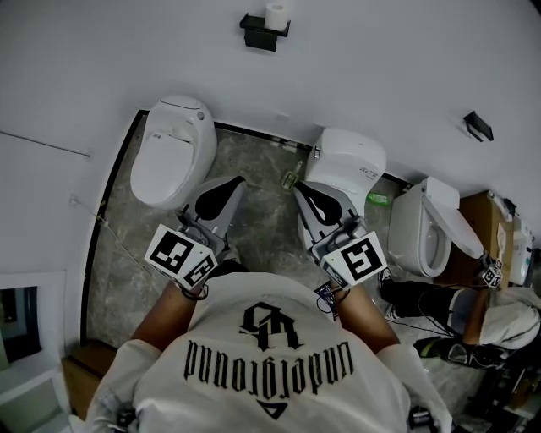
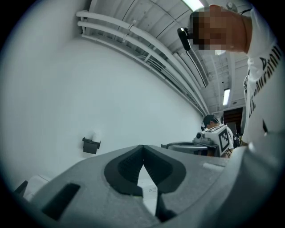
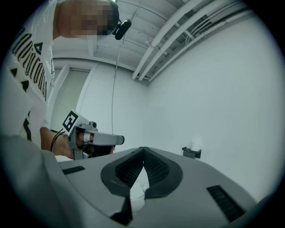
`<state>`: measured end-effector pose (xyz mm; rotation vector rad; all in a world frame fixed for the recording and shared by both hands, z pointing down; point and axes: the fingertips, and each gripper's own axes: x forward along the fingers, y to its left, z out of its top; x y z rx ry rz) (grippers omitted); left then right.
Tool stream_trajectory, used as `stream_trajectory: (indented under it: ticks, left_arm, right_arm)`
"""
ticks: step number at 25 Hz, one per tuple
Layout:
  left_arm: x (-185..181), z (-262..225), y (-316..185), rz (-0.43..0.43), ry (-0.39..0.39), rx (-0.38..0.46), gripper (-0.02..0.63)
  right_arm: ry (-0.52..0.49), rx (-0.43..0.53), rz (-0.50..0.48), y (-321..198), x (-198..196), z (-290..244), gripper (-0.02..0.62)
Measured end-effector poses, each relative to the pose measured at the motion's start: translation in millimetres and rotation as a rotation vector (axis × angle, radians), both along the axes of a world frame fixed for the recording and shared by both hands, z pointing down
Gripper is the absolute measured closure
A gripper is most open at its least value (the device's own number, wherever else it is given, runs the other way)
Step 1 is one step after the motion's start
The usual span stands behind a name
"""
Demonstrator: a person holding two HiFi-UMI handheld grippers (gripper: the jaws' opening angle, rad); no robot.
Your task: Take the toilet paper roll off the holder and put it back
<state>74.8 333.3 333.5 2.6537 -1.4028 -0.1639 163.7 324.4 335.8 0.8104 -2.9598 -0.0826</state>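
Both claws shut & empty. Left gripper: jaws tip to tip, nothing btw them. Right gripper: same. Both are held level just in front of the person's chest, aimed at the wall. The toilet paper roll seems to stand on top of the holder, a black bracket high on the wall, well apart from both claws. Task not begun, I'd say.

Risks, near to far:
- Jaws need opening before the reach. Arriving shut would only poke the roll and could push it off the holder's edge to the floor.
- Way in runs btw the left toilet and the middle toilet. A leg or a low claw could clip a rim.
- Roll is soft, prob. light. A hard squeeze dents it; a slack grip drops it, poss. into a bowl.
- Putting back: the holder's top looks narrow. Set off-centre, the roll could tip over its front edge.

Room:
- Near: the floor strip btw those two toilets is open but narrow.
- R side is crowded: right toilet w/ lid up, wooden box, another person low at the floor's R edge.
- Far: wall is bare all round the holder. The only other thing is a small black fitting, well off to the R. Free approach from the front and from above.
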Motion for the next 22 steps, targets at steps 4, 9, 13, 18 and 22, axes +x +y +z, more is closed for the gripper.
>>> stream_trajectory:
  ticks: [4,9,13,18,22]
  left_arm:
    - [-29,-3,-31,0.024,-0.032,-0.008,0.594]
    - [-85,-3,-42,0.041,-0.042,-0.006,0.594]
    - [-115,4,-53,0.046,-0.05,-0.018,0.594]
    - [-127,9,-59,0.061,-0.051,-0.027,0.594]
    - [-127,15,-67,0.078,-0.053,-0.035,0.594]
  right_arm:
    - [0.011,-0.016,0.007,-32,-30,-2,0.583]
    - [0.013,-0.023,0.032,-46,-79,0,0.583]
    - [0.009,-0.035,0.043,-55,-104,7,0.583]
    - [0.008,-0.051,0.044,-60,-120,12,0.583]
    - [0.002,-0.049,0.061,-73,-120,14,0.583]
